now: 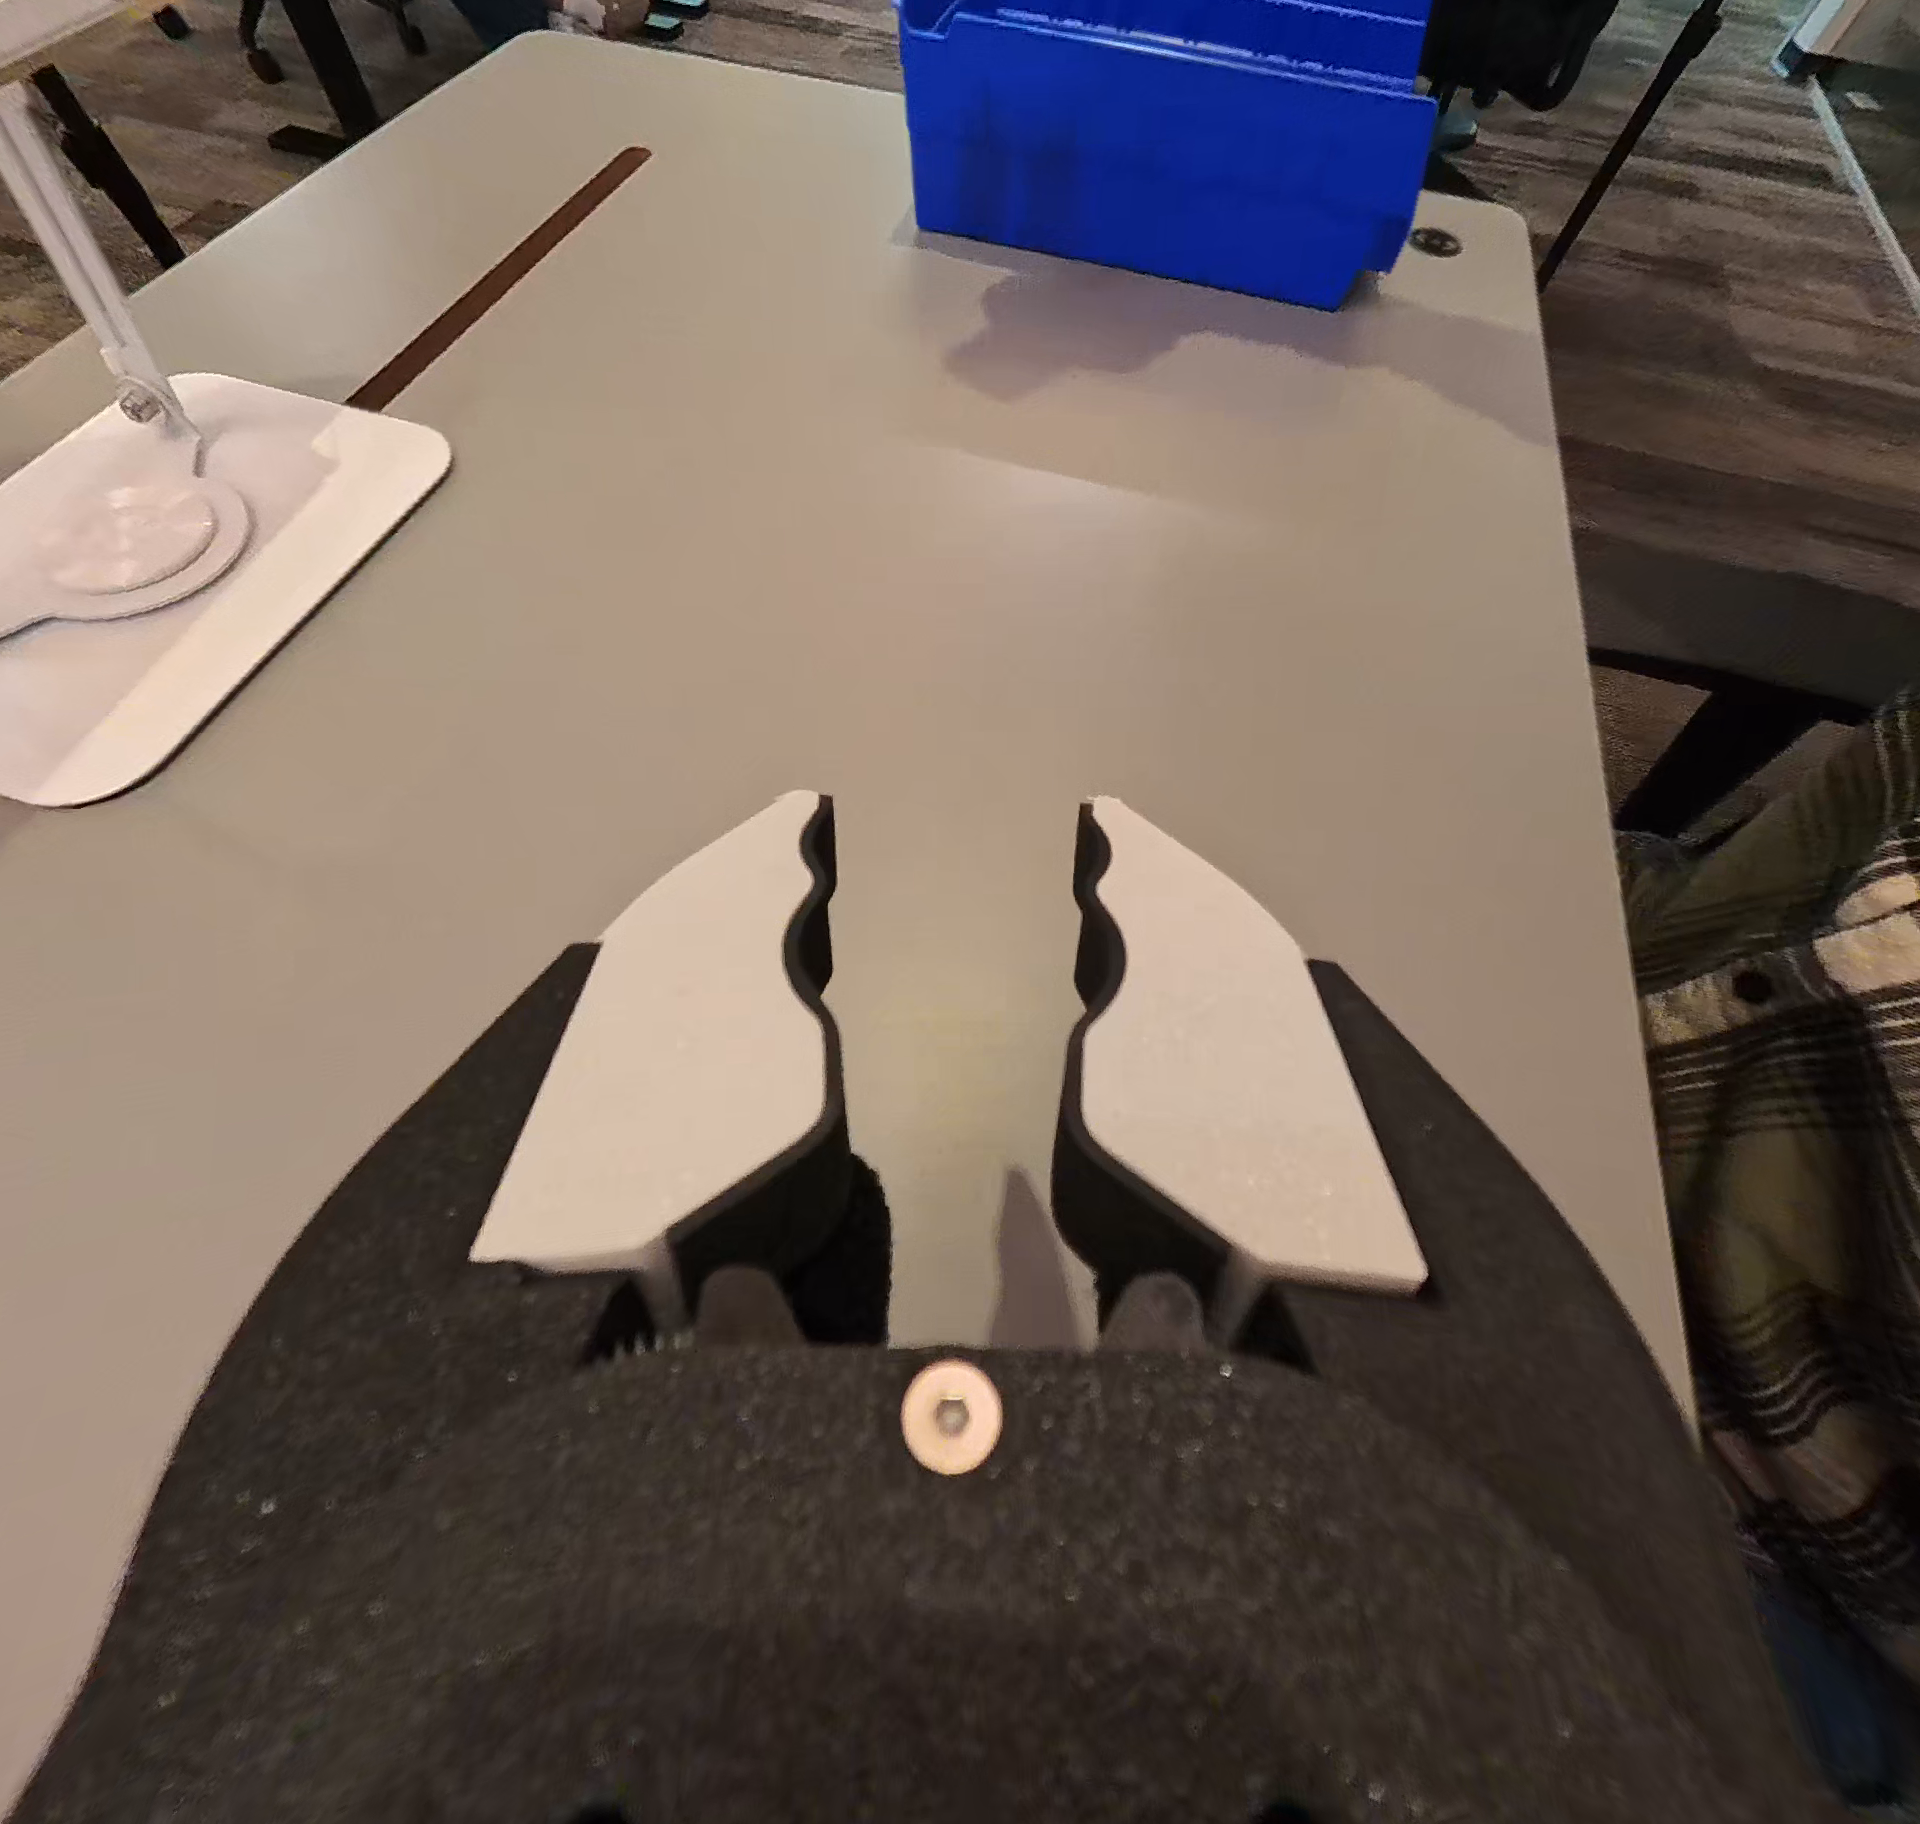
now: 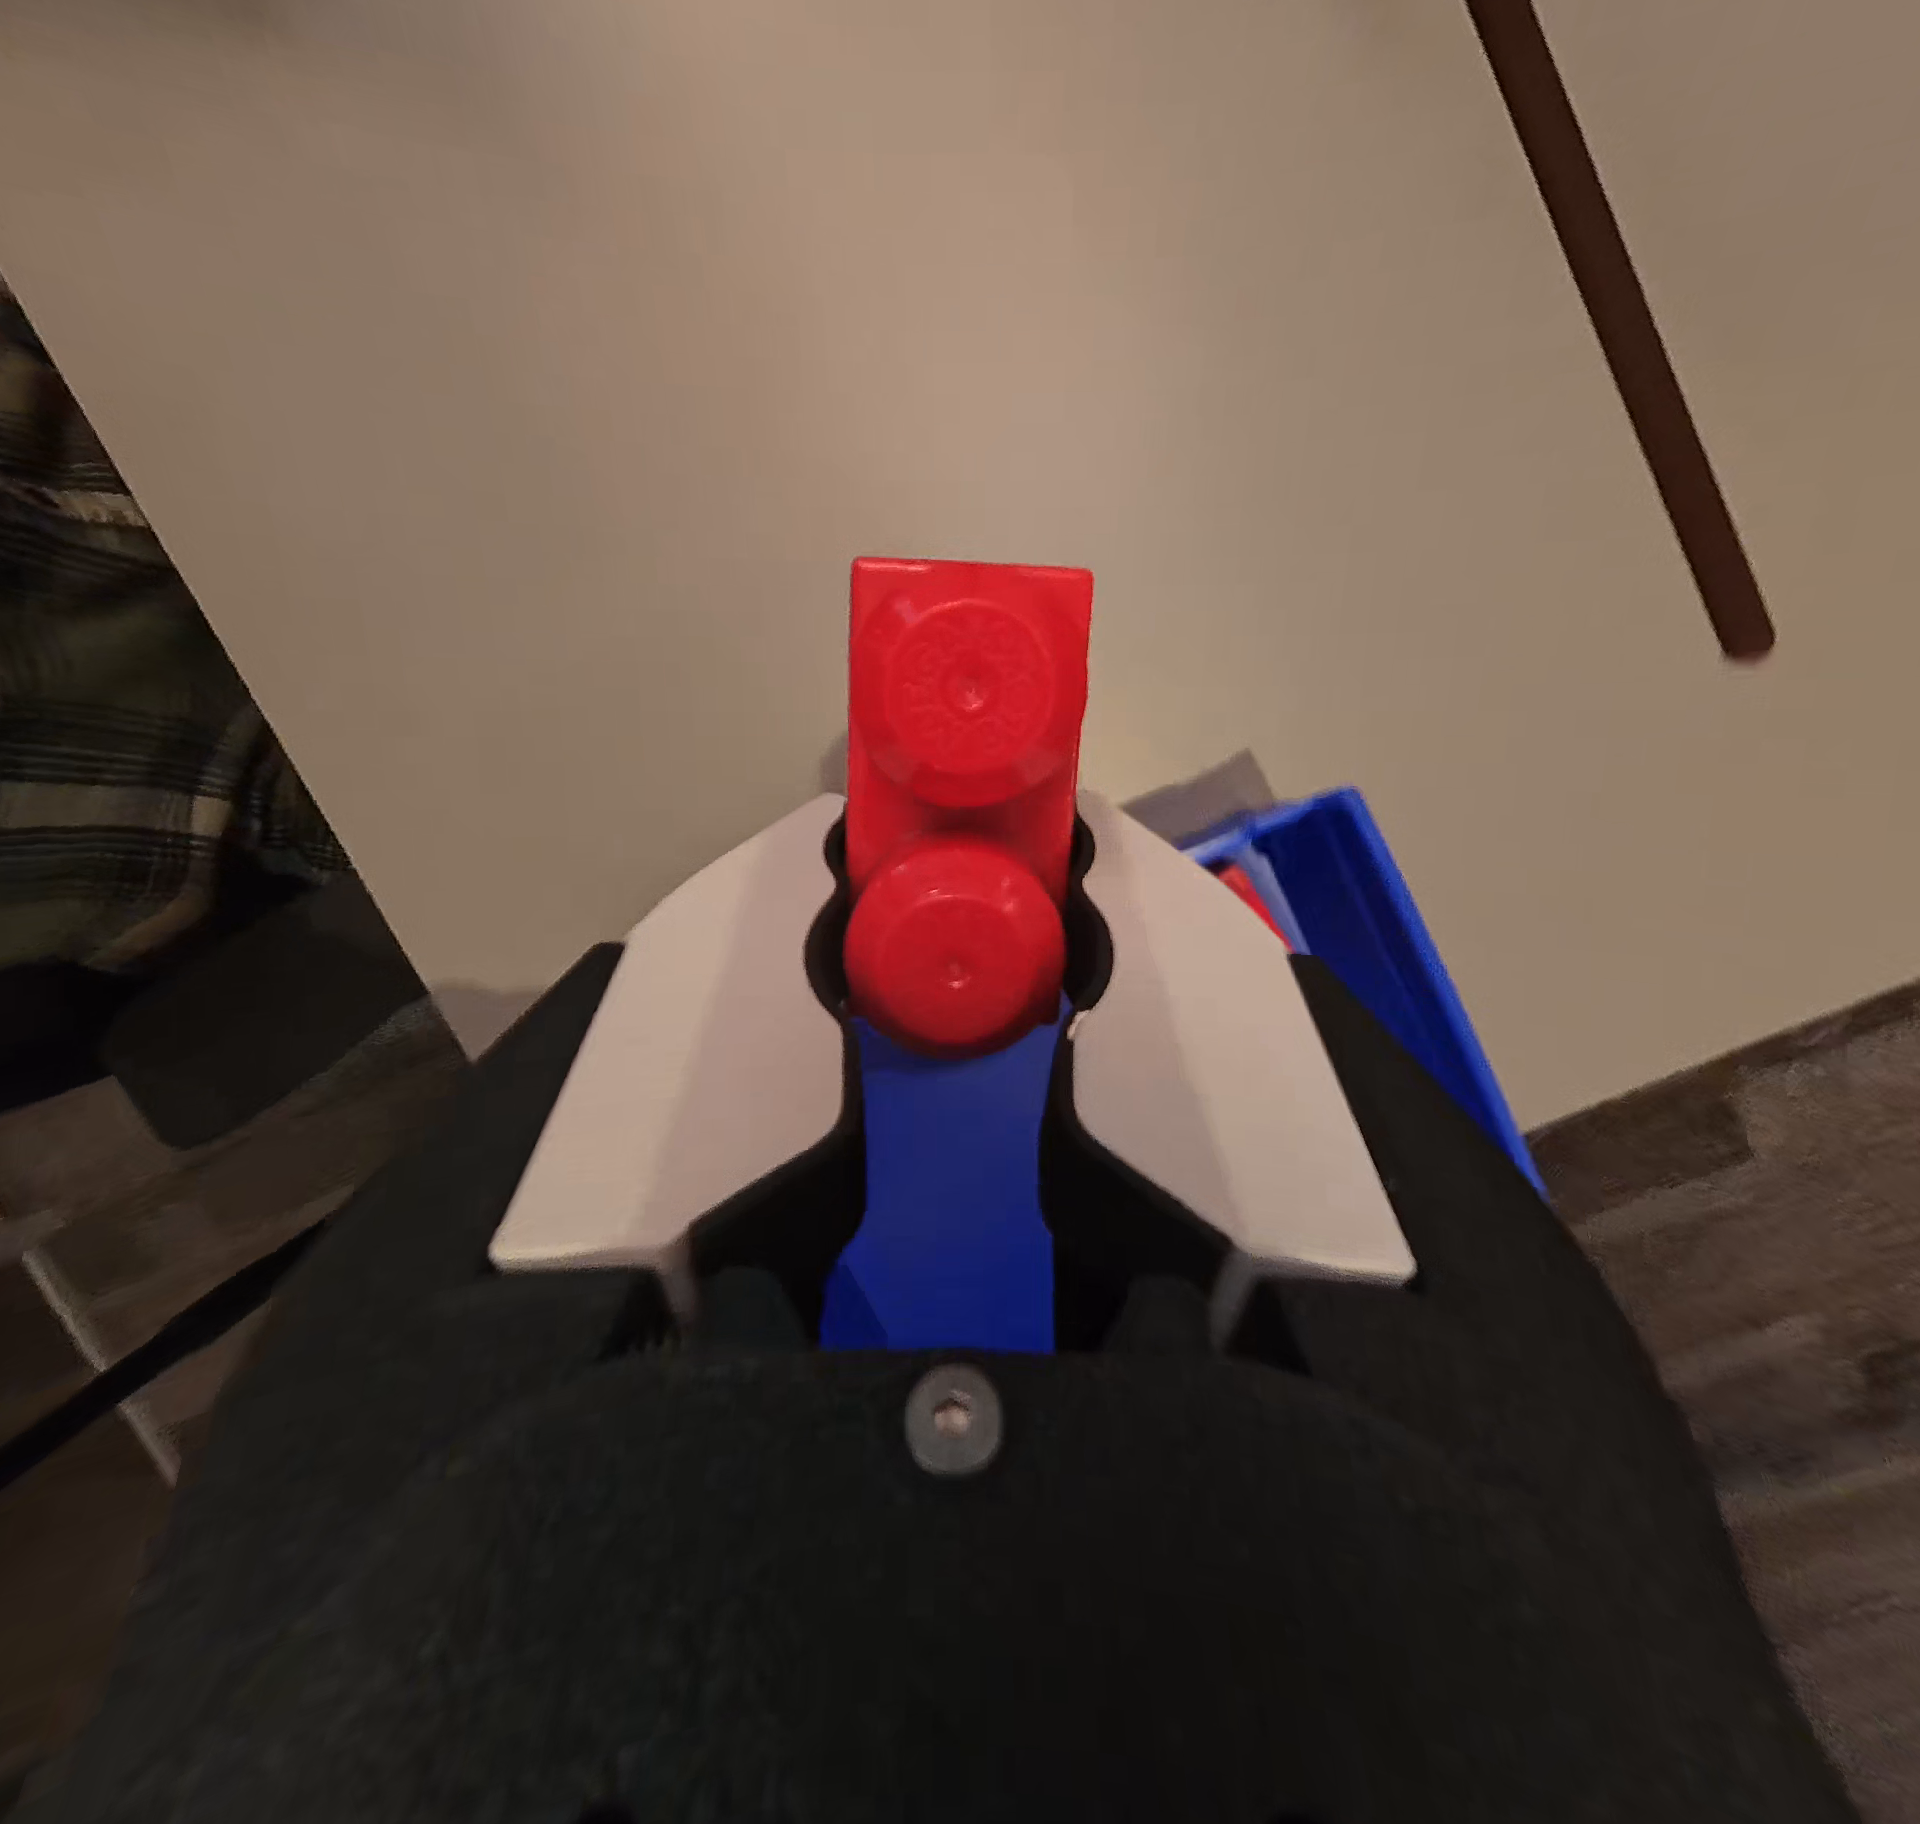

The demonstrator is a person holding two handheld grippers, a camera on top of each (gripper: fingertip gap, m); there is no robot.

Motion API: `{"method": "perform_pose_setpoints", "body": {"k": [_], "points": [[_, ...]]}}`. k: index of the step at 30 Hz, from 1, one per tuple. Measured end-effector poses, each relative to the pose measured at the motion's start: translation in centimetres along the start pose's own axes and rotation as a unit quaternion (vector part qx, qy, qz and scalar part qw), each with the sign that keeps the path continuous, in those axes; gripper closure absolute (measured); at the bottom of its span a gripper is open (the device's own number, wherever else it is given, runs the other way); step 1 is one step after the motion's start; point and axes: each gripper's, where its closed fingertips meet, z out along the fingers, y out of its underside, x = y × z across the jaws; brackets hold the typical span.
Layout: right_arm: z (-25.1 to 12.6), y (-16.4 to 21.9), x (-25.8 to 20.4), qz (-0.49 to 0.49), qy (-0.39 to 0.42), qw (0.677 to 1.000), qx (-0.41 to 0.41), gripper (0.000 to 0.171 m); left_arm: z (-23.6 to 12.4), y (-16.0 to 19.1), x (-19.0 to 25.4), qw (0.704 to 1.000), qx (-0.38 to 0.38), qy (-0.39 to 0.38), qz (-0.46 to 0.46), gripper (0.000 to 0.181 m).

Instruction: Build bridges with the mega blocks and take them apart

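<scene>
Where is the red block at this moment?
In the right wrist view the red block sits centre frame, clamped in the right gripper, above the grey table with the blue bin just behind on the right.

The right tongs [image 2: 958, 839] are closed on a red block [image 2: 966, 694], its two round studs facing the camera; the nearer stud sits in the notch between the pale fingers [image 2: 727, 995], and the far end juts past the tips. Below the tongs lies a blue bin [image 2: 1351, 943], something red glimpsed inside it. The bin rests at the edge of the pale desk [image 2: 623, 320], which carries a dark brown strip [image 2: 1600, 268]. A plaid sleeve [image 2: 114, 714] shows at the left, and wood-look floor [image 2: 1766, 1203] at the lower right.
</scene>
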Motion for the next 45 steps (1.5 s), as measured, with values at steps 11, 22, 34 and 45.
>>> {"method": "perform_pose_setpoints", "body": {"k": [11, 22, 34, 45], "points": [[-1.7, 9.0, 2.9, 0.05, 0.022, 0.998, -0.039, 0.134, 0.9, -0.1, 1.8, 1.0, -0.021, 0.0, 0.005, 0.139], [0.1, 13.8, 3.5, -0.01, 0.027, 0.996, -0.082, 0.134, 1.8, 0.7, 2.7, 0.999, -0.049, 0.002, 0.01, 0.14], [4.9, 16.3, 2.4, -0.098, -0.008, 0.99, -0.098, 0.135, 3.0, 0.7, 3.8, 0.996, -0.083, 0.007, 0.016, 0.142], [9.6, 17.2, 2.8, -0.154, -0.035, 0.982, -0.101, 0.134, 4.1, -0.7, 4.3, 0.994, -0.105, 0.001, 0.023, 0.143]]}}
